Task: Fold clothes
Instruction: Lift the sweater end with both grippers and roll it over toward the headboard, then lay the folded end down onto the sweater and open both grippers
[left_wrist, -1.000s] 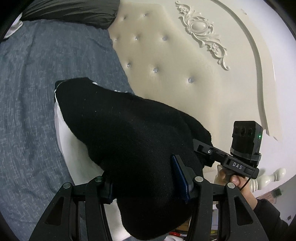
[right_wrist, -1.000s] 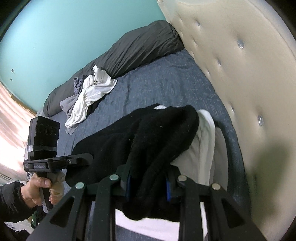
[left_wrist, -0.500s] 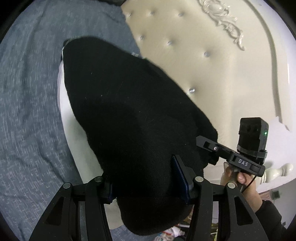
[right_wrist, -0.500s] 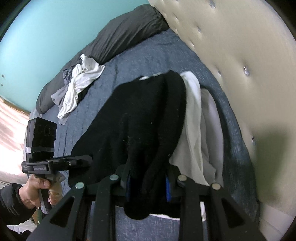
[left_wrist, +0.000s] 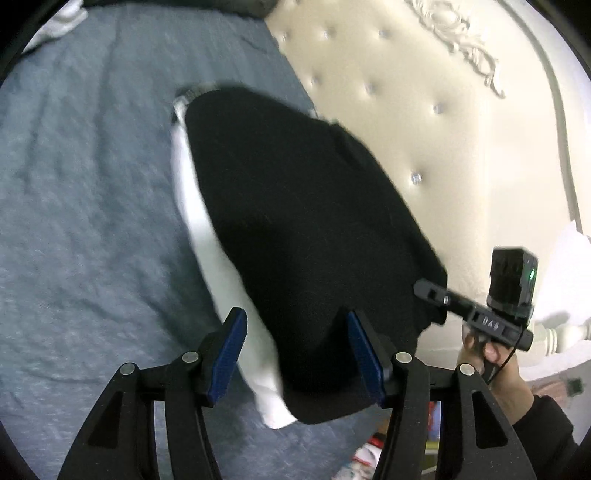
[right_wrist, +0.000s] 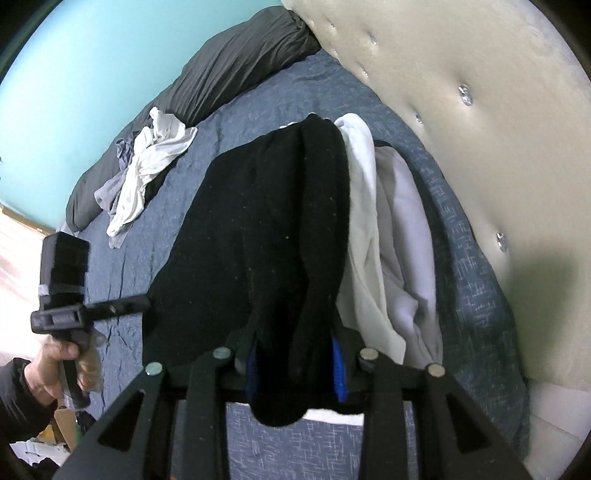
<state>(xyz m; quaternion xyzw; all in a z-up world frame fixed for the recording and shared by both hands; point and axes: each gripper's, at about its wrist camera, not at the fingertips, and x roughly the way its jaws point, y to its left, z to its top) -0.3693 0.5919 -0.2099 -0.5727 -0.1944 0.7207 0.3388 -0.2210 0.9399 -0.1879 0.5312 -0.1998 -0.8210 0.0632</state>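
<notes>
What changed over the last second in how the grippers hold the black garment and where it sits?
The left gripper has let go: its jaws are opening, the left pad clear of the black garment. Both hands came down, laying it on the white clothes. The right gripper is starting to open, cloth still between its pads. The crumpled pile stayed put.

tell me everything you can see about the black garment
The black garment looks like a thick, fuzzy knit, folded into a long bundle. It lies on a white garment on the blue-grey bedspread, beside the tufted cream headboard. Its near end is between the jaws of both grippers: the right gripper pinches a bunched fold as its jaws open, while the left gripper's opening jaws stand clear on one side.
</notes>
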